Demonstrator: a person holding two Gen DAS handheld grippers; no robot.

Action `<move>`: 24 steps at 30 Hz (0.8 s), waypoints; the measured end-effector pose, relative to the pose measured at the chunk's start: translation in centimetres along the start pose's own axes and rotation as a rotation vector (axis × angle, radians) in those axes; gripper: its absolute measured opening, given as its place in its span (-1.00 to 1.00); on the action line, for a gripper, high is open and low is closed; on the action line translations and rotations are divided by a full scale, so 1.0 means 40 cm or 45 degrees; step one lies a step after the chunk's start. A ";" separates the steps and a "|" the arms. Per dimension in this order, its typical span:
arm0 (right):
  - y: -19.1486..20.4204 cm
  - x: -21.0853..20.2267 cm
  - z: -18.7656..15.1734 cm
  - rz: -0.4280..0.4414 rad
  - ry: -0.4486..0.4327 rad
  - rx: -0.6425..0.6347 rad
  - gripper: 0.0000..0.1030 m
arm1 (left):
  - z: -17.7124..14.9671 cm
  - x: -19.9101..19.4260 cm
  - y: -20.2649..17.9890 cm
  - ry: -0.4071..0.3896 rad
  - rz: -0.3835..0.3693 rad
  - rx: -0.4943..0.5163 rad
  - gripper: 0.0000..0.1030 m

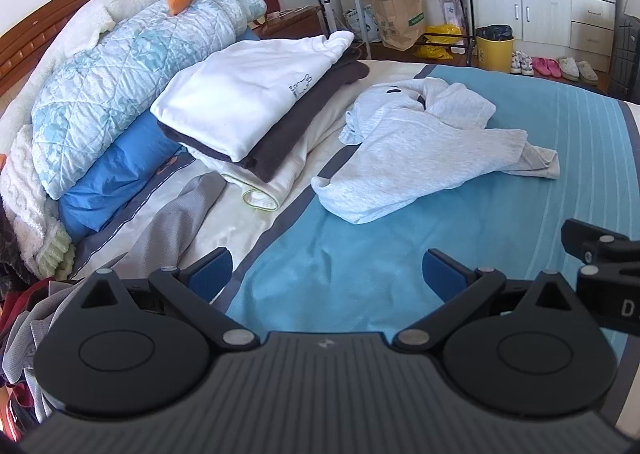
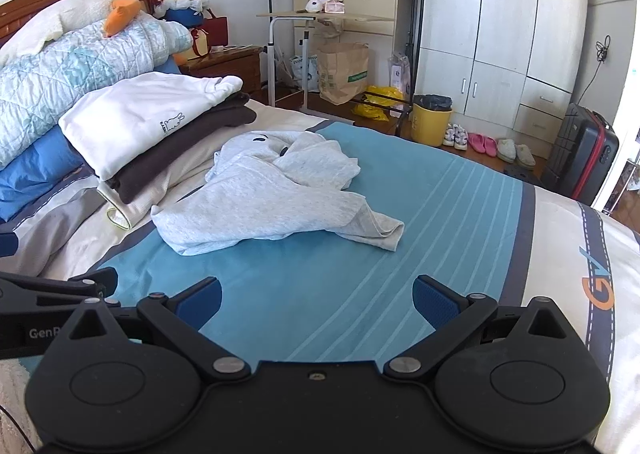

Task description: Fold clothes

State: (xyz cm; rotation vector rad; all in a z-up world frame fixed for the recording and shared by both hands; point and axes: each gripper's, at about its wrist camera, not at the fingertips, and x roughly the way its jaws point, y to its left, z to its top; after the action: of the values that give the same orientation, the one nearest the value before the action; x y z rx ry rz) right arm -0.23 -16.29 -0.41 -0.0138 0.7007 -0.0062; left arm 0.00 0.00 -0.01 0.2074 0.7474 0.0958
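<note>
Left wrist: left gripper (image 1: 327, 269) jaws wide, empty, over blue bedspread (image 1: 360, 254). Crumpled grey sweatshirt (image 1: 420, 149) lies ahead, beside folded stack (image 1: 248, 109).
Right wrist: right gripper (image 2: 317, 298) wide, empty; sweatshirt (image 2: 272, 193) ahead, untouched.

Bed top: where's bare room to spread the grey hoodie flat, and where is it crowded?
Free: the blue sheet between the crumpled grey hoodie and both open grippers, left gripper, right gripper, plus the striped stretch right of the hoodie. Crowded: the folded stack and quilt on the headboard side; a grey garment lies below the stack.
</note>
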 end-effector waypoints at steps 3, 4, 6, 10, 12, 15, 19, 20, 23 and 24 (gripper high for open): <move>0.004 0.002 0.002 -0.008 0.005 -0.011 1.00 | -0.002 -0.001 -0.002 0.002 -0.007 0.012 1.00; 0.006 0.002 0.003 -0.011 0.007 -0.015 1.00 | 0.000 0.007 0.001 0.027 -0.022 0.001 1.00; 0.009 0.003 0.004 -0.016 0.010 -0.021 1.00 | -0.003 0.011 0.011 0.025 -0.046 -0.011 1.00; 0.003 0.003 -0.004 -0.010 0.005 -0.003 1.00 | -0.006 0.018 0.002 0.010 -0.062 -0.002 1.00; -0.001 0.007 -0.003 -0.008 0.008 -0.001 1.00 | -0.006 0.015 0.005 -0.008 -0.069 -0.001 1.00; -0.002 0.010 -0.004 -0.017 0.009 -0.005 1.00 | -0.008 0.018 0.005 -0.025 -0.068 -0.008 1.00; -0.001 0.021 -0.006 -0.037 0.020 -0.023 1.00 | -0.016 0.034 -0.004 -0.060 -0.050 0.016 1.00; -0.002 0.024 -0.007 -0.037 0.021 -0.023 1.00 | -0.017 0.037 -0.008 -0.065 -0.050 0.037 1.00; -0.005 0.028 -0.009 -0.037 0.025 -0.019 1.00 | -0.022 0.050 -0.018 -0.044 -0.085 0.081 1.00; -0.006 0.030 -0.010 -0.038 0.028 -0.018 1.00 | -0.023 0.054 -0.016 -0.032 -0.091 0.064 1.00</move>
State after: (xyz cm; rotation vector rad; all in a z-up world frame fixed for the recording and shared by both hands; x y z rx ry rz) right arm 0.44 -16.55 -1.48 -0.0377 0.7228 -0.0301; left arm 0.97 -0.15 -2.23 0.2293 0.7320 0.0066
